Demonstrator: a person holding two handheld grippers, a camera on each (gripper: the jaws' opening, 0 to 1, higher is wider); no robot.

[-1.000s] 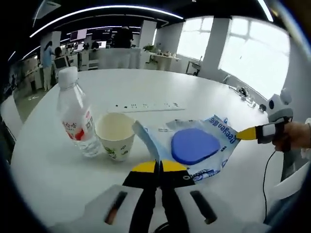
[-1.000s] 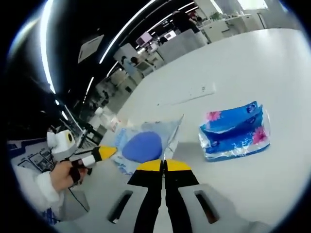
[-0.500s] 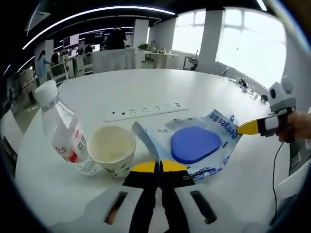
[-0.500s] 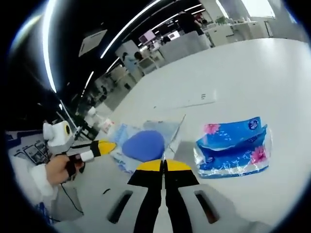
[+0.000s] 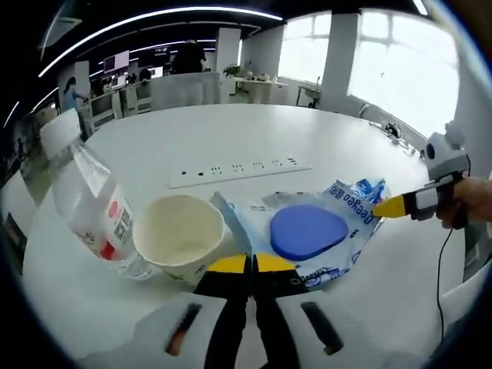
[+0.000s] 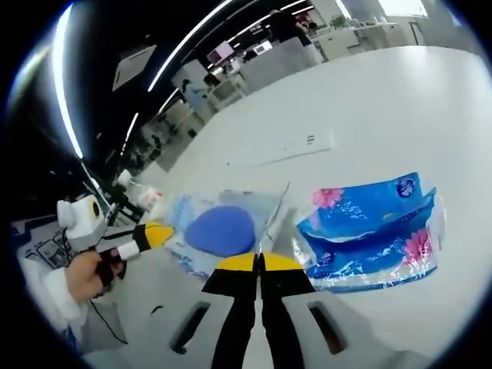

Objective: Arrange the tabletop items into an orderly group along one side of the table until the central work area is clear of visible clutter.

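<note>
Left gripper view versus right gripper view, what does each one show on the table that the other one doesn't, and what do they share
The left gripper view has the paper cup, with the water bottle leaning beside it. The right gripper view has the blue tissue pack. Both share the clear wipes packet with the blue oval, pinched at opposite edges by the shut left gripper and right gripper, plus the power strip on the white table.

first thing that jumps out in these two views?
The clear pouch with a blue disc, stretched between both grippers: the left gripper is shut on its near edge, the right gripper on the opposite edge. Left of it in the left gripper view stand a paper cup and a tilted-looking water bottle; a blue tissue pack lies right of the pouch in the right gripper view.
</note>
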